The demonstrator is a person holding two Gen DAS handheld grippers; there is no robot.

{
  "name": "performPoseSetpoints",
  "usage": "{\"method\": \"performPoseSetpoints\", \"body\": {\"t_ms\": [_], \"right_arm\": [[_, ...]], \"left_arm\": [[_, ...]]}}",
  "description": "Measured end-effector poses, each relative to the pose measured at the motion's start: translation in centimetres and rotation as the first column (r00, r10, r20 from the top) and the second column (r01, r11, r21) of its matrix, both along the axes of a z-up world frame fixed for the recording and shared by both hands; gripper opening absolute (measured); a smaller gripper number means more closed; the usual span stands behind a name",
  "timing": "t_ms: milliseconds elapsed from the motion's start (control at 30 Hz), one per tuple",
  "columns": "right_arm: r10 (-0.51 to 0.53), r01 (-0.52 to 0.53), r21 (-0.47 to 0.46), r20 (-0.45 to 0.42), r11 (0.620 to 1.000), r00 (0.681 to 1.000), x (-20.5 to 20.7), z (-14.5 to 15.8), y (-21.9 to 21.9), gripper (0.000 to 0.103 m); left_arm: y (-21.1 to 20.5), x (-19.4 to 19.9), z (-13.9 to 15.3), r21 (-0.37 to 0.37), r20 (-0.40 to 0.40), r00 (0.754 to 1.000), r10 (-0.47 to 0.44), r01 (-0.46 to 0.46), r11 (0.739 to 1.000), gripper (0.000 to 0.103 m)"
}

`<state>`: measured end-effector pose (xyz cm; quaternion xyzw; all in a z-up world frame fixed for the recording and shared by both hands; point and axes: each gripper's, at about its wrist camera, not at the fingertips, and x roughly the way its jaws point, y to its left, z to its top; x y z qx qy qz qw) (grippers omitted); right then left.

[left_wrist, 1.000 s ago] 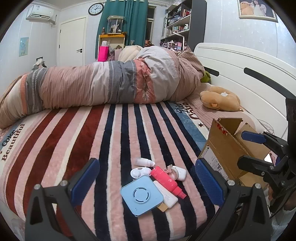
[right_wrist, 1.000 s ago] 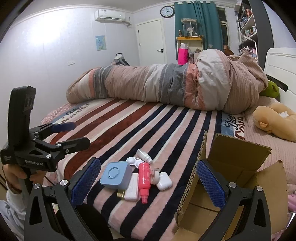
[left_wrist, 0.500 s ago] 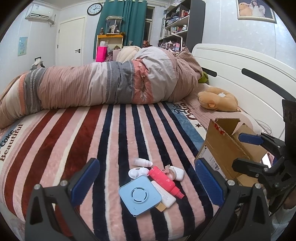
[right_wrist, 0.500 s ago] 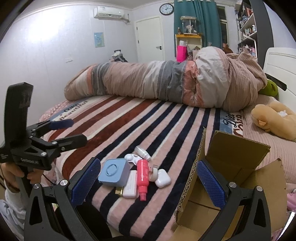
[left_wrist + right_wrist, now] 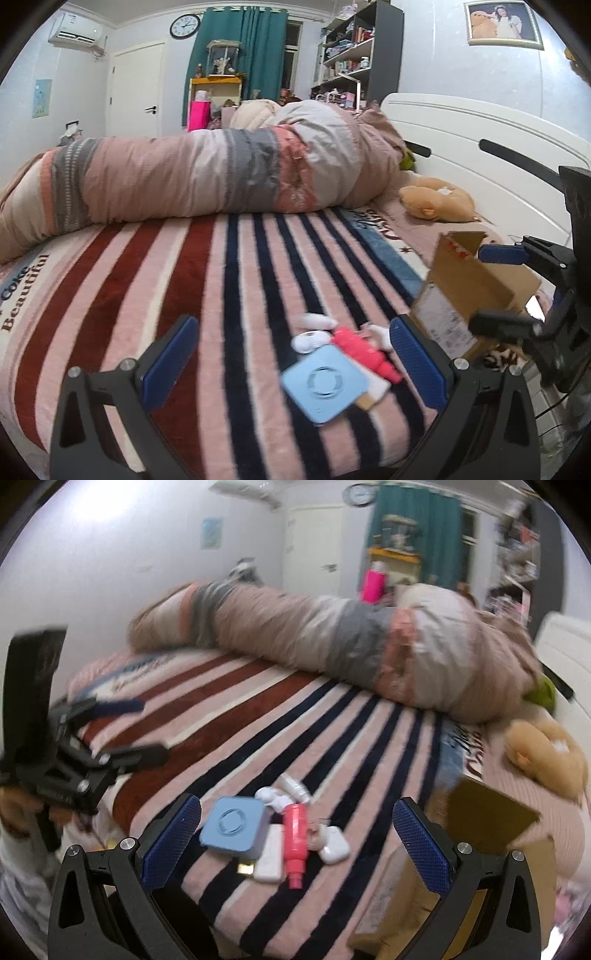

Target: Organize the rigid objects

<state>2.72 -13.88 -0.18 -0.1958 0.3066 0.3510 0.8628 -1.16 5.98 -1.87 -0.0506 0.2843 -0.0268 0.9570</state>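
Note:
A small pile lies on the striped blanket near the bed's front edge: a light blue square box (image 5: 324, 382) (image 5: 233, 826), a pink bottle (image 5: 362, 352) (image 5: 295, 839), a flat white case (image 5: 270, 853), a white earbud case (image 5: 334, 848), a small white bottle (image 5: 294, 788) and a white earpiece (image 5: 309, 339). An open cardboard box (image 5: 465, 295) (image 5: 476, 853) stands to the right of the pile. My left gripper (image 5: 295, 363) is open and empty, just before the pile. My right gripper (image 5: 297, 840) is open and empty, hovering before the pile.
A rolled quilt (image 5: 207, 177) lies across the back of the bed. A tan plush toy (image 5: 436, 199) sits by the white headboard (image 5: 480, 147). The striped blanket (image 5: 184, 280) stretches left of the pile.
Both grippers have swung: the left view has shifted so the pile sits further right, and the right view has turned left and closer to the pile. Objects have not moved.

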Motion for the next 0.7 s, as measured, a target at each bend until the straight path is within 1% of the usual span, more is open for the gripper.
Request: {"method": "performPoseSetpoints", "body": {"t_ms": [100,233,300,433,533,633,700], "right_arm": [[0.055,-0.057,-0.041,-0.043,0.998,0.998,0.1,-1.6,2.6,0.103],[0.082,-0.098,-0.074,-0.189,0.993,0.978,1.2,-5.9,5.8,0.103],[0.074,-0.108,-0.131,-0.245,0.985,0.967,1.9,-8.5,7.5,0.103],[0.07,-0.144,-0.228,-0.303,0.963,0.95,2.9,-12.8,10.0,0.103],[0.061,-0.154,-0.288,-0.307,0.945,0.95,3.6,-14.6,11.3,0.102],[0.031,-0.139,-0.344,-0.302,0.929,0.953,4.1,-16.2,12.3,0.102],[0.019,-0.126,-0.368,-0.279,0.921,0.96,4.5,-16.7,12.6,0.086]], "left_arm": [[2.0,0.0,-0.9,-0.004,-0.008,1.0,0.011,-0.011,1.0,0.102],[4.0,0.1,-2.6,0.003,-0.038,0.998,0.045,-0.045,0.999,0.102],[4.9,0.1,-3.5,-0.001,-0.059,0.996,0.066,-0.066,0.998,0.102],[6.4,0.0,-5.2,0.006,-0.096,0.989,0.114,-0.114,0.993,0.102],[7.2,-0.3,-6.1,-0.016,-0.115,0.985,0.13,-0.132,0.991,0.102],[7.6,-0.4,-6.7,-0.03,-0.124,0.983,0.137,-0.141,0.989,0.102],[7.6,-0.4,-7.1,-0.037,-0.13,0.983,0.133,-0.139,0.99,0.102]]}}
